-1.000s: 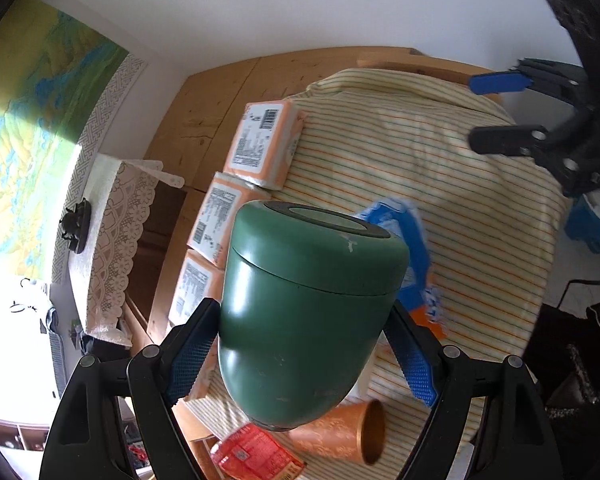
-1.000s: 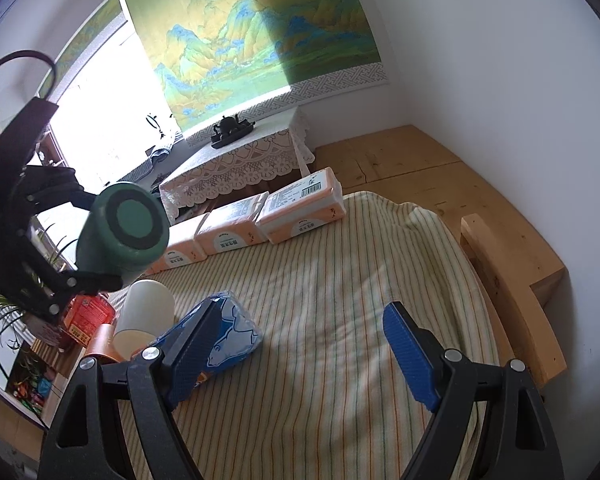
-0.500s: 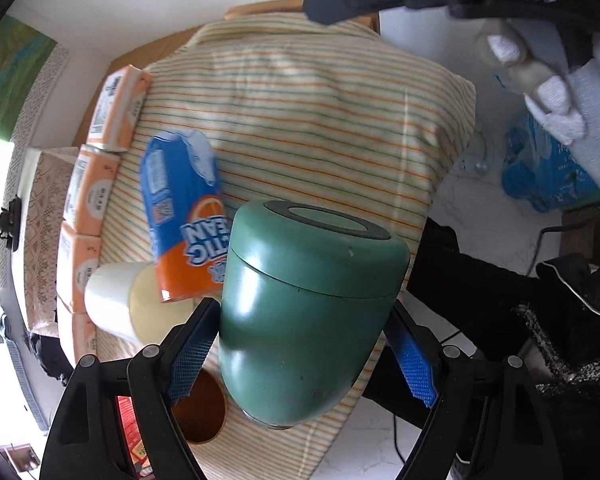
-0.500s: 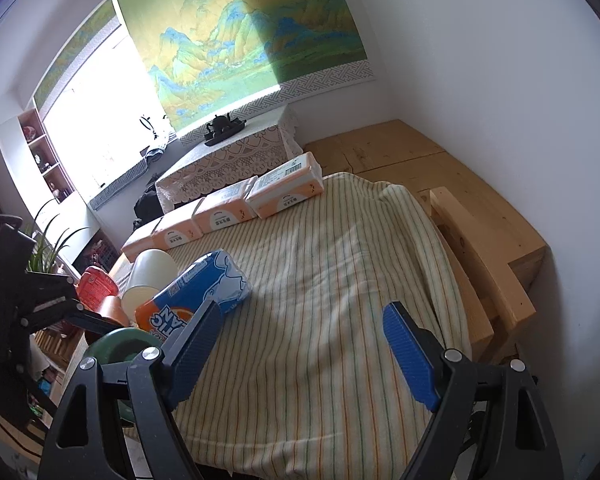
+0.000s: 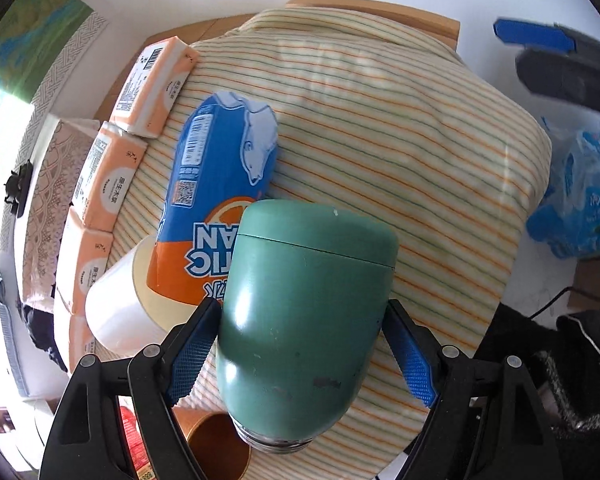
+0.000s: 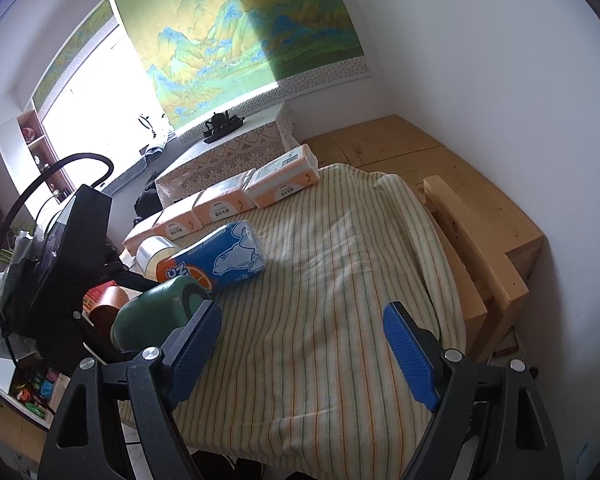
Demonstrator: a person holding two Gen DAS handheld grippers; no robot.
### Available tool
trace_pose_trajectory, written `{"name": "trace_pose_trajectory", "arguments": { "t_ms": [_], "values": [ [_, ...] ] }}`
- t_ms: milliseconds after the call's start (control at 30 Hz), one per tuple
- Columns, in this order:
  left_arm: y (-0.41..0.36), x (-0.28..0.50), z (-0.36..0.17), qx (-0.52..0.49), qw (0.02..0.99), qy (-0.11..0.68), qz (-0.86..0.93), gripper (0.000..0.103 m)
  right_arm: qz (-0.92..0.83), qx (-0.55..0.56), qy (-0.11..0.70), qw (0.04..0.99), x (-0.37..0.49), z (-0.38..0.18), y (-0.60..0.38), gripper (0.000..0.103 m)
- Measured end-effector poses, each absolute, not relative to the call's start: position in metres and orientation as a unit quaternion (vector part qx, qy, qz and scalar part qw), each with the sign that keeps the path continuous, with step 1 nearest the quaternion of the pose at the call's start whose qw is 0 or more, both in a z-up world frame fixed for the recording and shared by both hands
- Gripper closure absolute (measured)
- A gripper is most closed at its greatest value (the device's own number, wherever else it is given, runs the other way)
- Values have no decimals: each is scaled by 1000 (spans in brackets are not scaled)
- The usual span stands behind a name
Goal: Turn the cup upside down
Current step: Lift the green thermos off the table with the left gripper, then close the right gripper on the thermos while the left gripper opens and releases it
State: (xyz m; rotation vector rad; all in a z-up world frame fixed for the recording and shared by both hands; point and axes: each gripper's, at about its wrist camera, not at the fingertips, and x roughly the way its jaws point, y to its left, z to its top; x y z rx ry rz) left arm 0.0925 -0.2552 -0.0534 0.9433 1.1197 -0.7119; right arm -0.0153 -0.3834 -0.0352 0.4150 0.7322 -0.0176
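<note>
Over the table's near-left corner: green insulated cup (image 5: pixel 306 312) gripped by the left gripper (image 5: pixel 300 354), base end toward the camera.

Left fingers are clenched on the cup's body, holding it above the striped cloth (image 5: pixel 400 128), just beside the blue wipes pack (image 5: pixel 220 176) and tape roll (image 5: pixel 118 306). Right gripper (image 6: pixel 302 354) hangs spread, grasping nothing. Judgement: complete the rotation clear of the pack, then lower squarely so the lid end seats flat on the cloth. Left wrist view shows the copper cup (image 5: pixel 216 446) below; right wrist view alone shows the cup's dark lid face (image 6: pixel 192 300) and open cloth beyond.
</note>
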Motion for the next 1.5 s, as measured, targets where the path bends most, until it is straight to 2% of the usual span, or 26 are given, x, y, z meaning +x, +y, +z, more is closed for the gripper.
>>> {"name": "trace_pose_trajectory", "arguments": {
  "t_ms": [267,433,633,900,1233,1367,1500],
  "values": [
    [-241,89,-38,391,695,502,-335,18,13,236,393,889,-8,-46,-356,23],
    [-216,78,-20,359,709,503,-341,18,36,305,423,853,-2,-58,-339,23],
    [-199,67,-25,338,703,505,-370,18,57,383,459,800,17,-69,-312,23],
    [-181,59,-13,259,713,499,-420,18,33,460,483,744,49,-89,-300,23],
    [-158,46,1,251,731,479,-417,19,0,451,528,720,94,-93,-283,16],
    [-132,36,10,239,754,468,-394,19,-20,413,545,729,110,-86,-269,16],
    [-105,18,13,237,771,462,-368,19,-14,423,555,716,123,-96,-261,16]
  ]
}}
